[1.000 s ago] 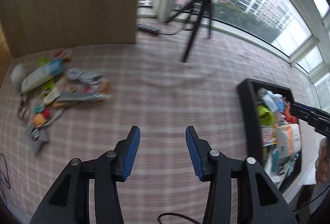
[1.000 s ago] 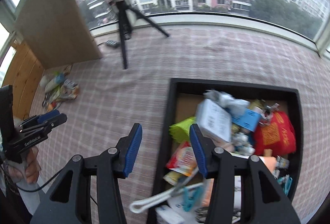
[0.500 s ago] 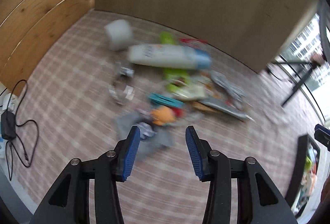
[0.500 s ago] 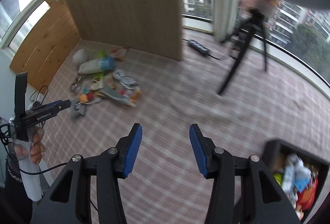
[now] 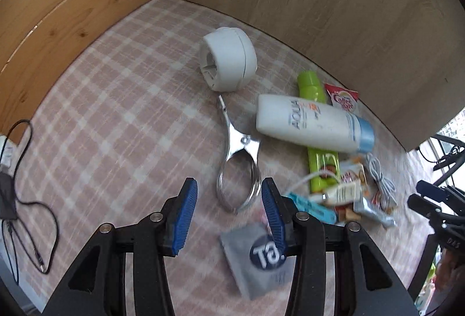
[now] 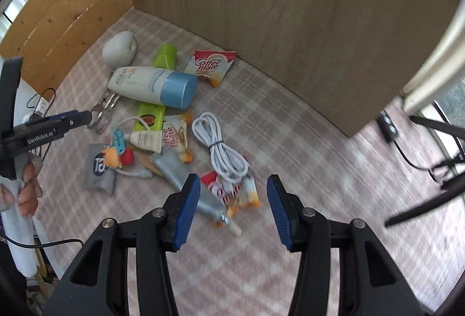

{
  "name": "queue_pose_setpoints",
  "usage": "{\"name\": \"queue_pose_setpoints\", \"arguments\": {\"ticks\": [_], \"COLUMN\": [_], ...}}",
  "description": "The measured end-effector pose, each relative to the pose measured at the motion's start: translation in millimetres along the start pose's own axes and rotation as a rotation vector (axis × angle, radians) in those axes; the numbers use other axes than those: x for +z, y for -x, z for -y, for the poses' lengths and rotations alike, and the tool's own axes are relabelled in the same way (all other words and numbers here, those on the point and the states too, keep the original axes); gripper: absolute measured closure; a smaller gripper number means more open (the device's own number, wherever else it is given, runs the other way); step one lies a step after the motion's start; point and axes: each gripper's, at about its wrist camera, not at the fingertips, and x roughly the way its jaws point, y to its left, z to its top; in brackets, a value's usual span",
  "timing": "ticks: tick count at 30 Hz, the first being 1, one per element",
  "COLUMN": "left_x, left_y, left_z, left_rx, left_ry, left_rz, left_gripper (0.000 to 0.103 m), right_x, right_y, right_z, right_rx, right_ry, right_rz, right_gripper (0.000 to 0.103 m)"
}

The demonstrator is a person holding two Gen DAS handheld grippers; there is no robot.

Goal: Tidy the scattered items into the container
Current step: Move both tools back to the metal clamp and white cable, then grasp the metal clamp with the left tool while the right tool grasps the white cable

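Note:
A pile of scattered items lies on the pink checked rug. My left gripper (image 5: 229,208) hangs open just above a metal spring clip (image 5: 238,170), with a grey pouch (image 5: 258,255) under its right finger. Beyond lie a white round gadget (image 5: 226,66), a white bottle with a blue cap (image 5: 311,124), a green tube (image 5: 311,86) and a Coffee mate sachet (image 5: 343,101). My right gripper (image 6: 232,205) is open over a silver tube (image 6: 189,179) and small sachets (image 6: 241,194), near a coiled white cable (image 6: 221,150). The container is out of view.
A light wooden panel (image 6: 276,10) stands right behind the pile, and a plank wall (image 5: 58,10) closes the left side. A black cord and adapter (image 5: 8,194) lie at the rug's left edge. Tripod legs (image 6: 436,141) and a power strip (image 6: 389,127) are at the right.
Both views swung away from the black box of items to the pile by the wooden panel. Both grippers came closer and lower over the pile. The jaws kept the same gap.

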Motion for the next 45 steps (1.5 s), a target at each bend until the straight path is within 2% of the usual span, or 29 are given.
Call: {"name": "queue_pose_setpoints", "arguments": {"ticks": [3,8,14,21,22,23,24,25,30,36,45], "left_x": [8,13,12,5,5,4,4,4,2,-7,-24], "left_y": [-13,-30,-35,-36,-36,-36,-35,-35,-34,-21,23], "left_z": [7,13,17,23,22,21,20,18,2,-13,-18], "left_rx": [0.012,0.04,0.067,0.124,0.125,0.127,0.125,0.117,0.089,0.067,0.056], "left_ry": [-0.023,-0.031,-0.05,-0.096,-0.092,-0.089,-0.087,-0.083,-0.056,-0.017,-0.002], "left_rz": [-0.013,-0.037,-0.025,0.005,0.008,0.01,0.01,0.01,0.009,0.013,0.078], "left_gripper": [0.053,0.053,0.055,0.064,0.065,0.069,0.071,0.071,0.071,0.071,0.071], "right_x": [11,24,30,33,33,33,33,33,32,27,8], "right_y": [-14,-30,-45,-65,-65,-66,-68,-68,-64,-40,9], "right_z": [0,-1,-5,-9,-8,-7,-5,-3,11,18,19], "right_rx": [0.013,0.022,0.022,0.037,0.041,0.043,0.044,0.043,0.077,0.097,0.123], "right_ry": [-0.001,0.012,0.041,0.062,0.054,0.048,0.04,0.031,-0.052,-0.102,-0.152], "right_rz": [-0.012,-0.03,-0.05,-0.08,-0.078,-0.078,-0.082,-0.084,-0.068,-0.006,0.076], "right_gripper": [0.056,0.056,0.056,0.057,0.058,0.063,0.075,0.077,0.083,0.085,0.085]}}
